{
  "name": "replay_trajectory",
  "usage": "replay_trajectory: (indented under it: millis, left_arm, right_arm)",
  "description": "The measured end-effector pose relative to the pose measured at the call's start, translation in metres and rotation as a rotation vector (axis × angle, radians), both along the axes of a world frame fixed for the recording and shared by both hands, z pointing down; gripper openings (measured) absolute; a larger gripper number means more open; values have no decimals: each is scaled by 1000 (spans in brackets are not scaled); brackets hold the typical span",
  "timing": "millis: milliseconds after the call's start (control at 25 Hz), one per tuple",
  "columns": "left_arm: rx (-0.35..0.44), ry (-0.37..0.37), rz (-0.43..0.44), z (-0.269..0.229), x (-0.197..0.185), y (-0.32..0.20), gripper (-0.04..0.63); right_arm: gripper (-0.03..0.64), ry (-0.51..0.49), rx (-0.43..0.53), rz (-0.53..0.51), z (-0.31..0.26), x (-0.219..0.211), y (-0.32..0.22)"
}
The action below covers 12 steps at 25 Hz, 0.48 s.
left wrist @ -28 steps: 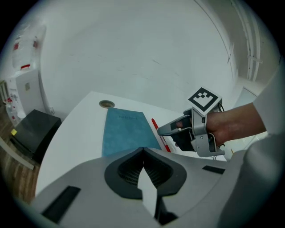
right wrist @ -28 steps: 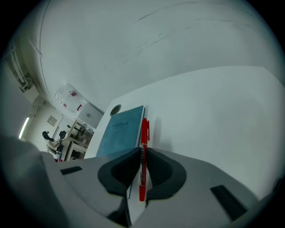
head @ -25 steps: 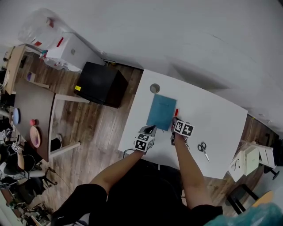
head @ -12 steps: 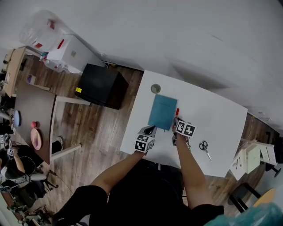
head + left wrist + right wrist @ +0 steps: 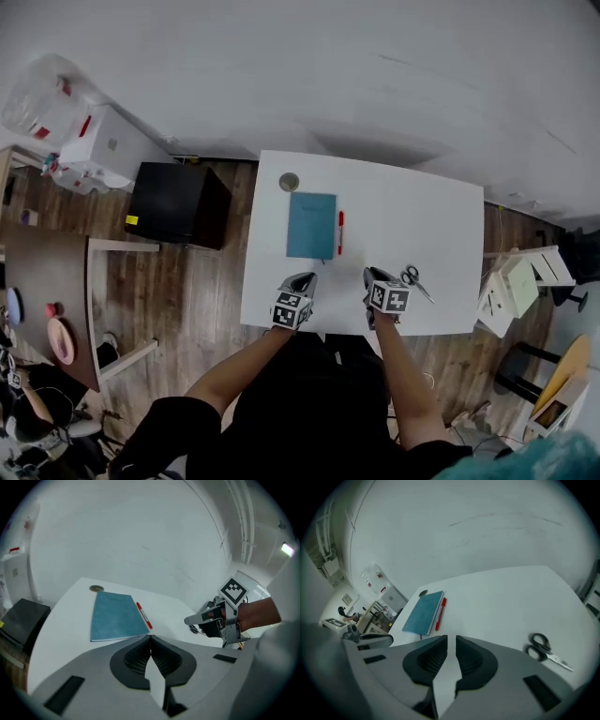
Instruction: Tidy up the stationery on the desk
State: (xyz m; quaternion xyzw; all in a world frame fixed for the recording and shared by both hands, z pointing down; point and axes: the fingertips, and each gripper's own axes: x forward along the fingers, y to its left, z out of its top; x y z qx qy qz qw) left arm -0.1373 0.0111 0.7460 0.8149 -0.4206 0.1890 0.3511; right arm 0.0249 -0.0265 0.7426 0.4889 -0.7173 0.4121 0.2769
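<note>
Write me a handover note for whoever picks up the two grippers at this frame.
Grippers: left claw shut, empty, above the desk's near edge; right claw empty, jaws a narrow gap apart, just left of the scissors.
Things: blue notebook flat mid-desk, red pen parallel, close beside its right edge; small round item beyond the notebook.
Done: notebook and pen lined up.
Left: scissors lie apart, probably next to gather.

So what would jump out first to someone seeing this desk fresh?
The teal-blue notebook lying flat mid-left on the white desk, with a red pen parallel beside its right edge. Next, black-handled scissors lying alone near the front, just beside the right claw.
</note>
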Motion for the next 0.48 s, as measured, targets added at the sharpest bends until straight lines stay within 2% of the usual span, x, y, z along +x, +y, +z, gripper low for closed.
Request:
replay_trajectory:
  millis: [160,320,480]
  left_arm:
    - [-19,-21,133,8,35,23,14]
    - [-7,-25,211,1,82,27,15]
    - [13,-61,290,-6,128,30,15]
  right_arm:
    - [63,15,10,90,-6,48,53]
    - [61,24,24,170,-5,100,97]
    - [61,29,3,198,10,146,126]
